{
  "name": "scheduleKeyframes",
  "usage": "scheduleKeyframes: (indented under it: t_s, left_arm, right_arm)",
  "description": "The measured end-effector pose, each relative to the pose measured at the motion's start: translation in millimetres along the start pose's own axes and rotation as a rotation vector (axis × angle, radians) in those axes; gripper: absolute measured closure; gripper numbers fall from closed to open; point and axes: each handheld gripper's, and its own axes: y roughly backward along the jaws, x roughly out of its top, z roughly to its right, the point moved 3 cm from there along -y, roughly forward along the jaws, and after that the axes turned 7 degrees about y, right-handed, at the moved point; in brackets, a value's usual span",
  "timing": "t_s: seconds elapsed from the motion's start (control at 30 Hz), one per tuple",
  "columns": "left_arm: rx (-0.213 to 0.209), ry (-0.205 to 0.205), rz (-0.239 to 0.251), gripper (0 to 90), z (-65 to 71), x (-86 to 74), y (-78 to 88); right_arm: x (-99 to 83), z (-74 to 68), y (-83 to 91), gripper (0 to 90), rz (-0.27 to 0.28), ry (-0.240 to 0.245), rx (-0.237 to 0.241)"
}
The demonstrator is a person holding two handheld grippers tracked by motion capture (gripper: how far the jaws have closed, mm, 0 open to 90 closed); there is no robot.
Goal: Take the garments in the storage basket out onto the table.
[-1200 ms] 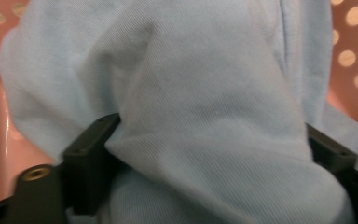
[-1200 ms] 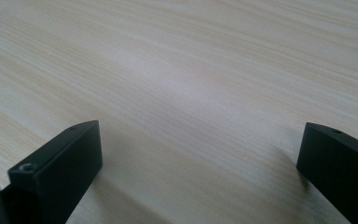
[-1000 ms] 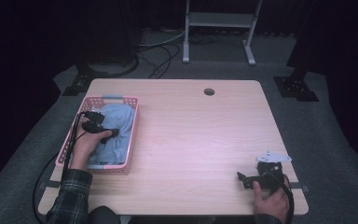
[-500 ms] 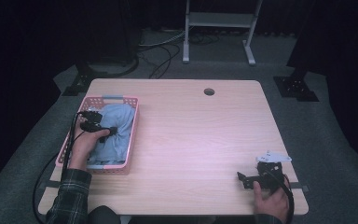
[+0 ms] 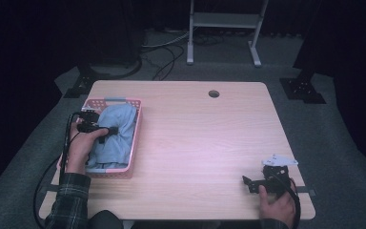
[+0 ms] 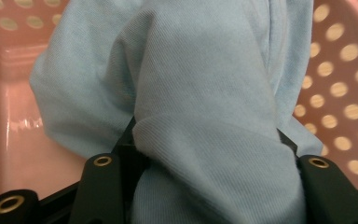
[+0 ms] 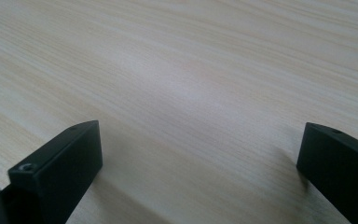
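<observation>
Step in hand: grasping the blue cloth (image 5: 116,133), which lies in the pink basket (image 5: 136,138) at the desk's (image 5: 205,138) 9 o'clock edge. My left gripper (image 5: 109,130) has just closed its fingers on a fold of it. Next I judge a straight lift clear of the basket wall. The left gripper view shows the pinched fold (image 6: 205,154); the high view does not. Right gripper (image 5: 246,183) rests at 5 o'clock, fingers (image 7: 65,163) wide apart, empty.

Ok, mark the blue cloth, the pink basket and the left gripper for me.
blue cloth (image 6: 205,93), left gripper view, on the bunched fold.
pink basket (image 5: 134,143), high view, on its right wall.
left gripper (image 5: 113,130), high view, at its fingertips on the cloth.
</observation>
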Motion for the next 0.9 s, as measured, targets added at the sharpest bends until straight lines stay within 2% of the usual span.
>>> scheduleKeyframes:
  t_s: [0.2,0.4,0.9]
  left_arm:
    - [-0.032,0.0,0.022,47.4,0.9,2.4,6.8]
    - [-0.046,-0.004,0.034,47.3,1.6,4.4,12.8]
    - [-0.134,0.014,0.125,47.3,3.8,12.8,38.2]
  right_arm:
    - [0.0,0.0,0.0,0.0,0.0,-0.001,0.0]
    - [0.0,0.0,0.0,0.0,0.0,-0.001,0.0]
    - [0.0,0.0,0.0,0.0,0.0,-0.001,0.0]
